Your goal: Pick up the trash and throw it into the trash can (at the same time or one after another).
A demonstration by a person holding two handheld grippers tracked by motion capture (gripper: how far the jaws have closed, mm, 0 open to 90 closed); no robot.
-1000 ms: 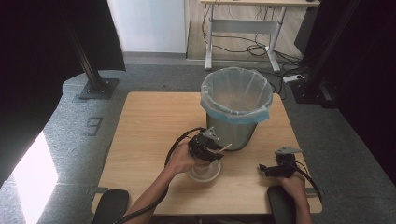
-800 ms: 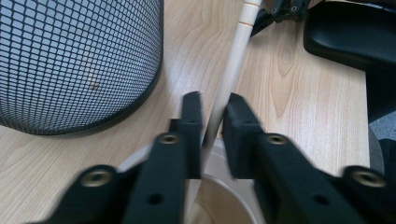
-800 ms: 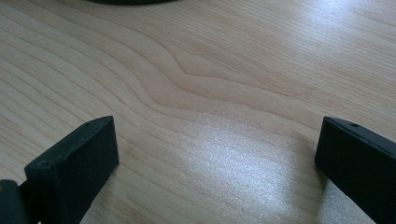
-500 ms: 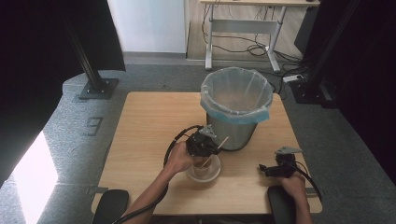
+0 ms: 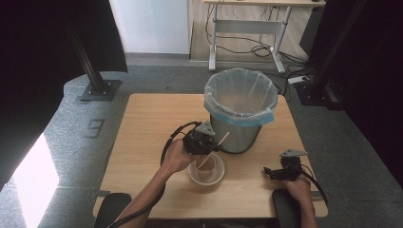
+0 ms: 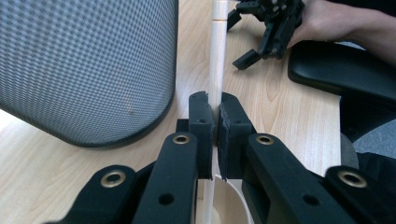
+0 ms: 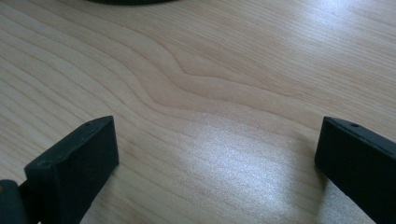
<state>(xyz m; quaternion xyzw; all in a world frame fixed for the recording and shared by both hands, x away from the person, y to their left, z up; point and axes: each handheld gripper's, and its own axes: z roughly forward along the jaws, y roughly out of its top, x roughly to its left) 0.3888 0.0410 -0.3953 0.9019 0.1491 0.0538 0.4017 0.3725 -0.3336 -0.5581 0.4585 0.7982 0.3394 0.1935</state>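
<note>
The left gripper (image 6: 212, 121) has its jaws pinching a wooden stick (image 6: 217, 56) above the bowl (image 5: 207, 169), just beside the bin (image 5: 241, 111). Probably chopsticks. Lift straight, then tip over the bin's rim. The right gripper (image 7: 217, 154) rests, jaws spread.

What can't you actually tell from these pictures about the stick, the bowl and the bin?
- Stick: left gripper view, its top is cut off by the upper edge; its lower end is hidden behind the left gripper.
- Bowl: high view, too small to tell what is inside.
- Bin: high view, the cloudy liner blurs its contents.
- Right gripper: right gripper view, jaw tips only; body cut off.
</note>
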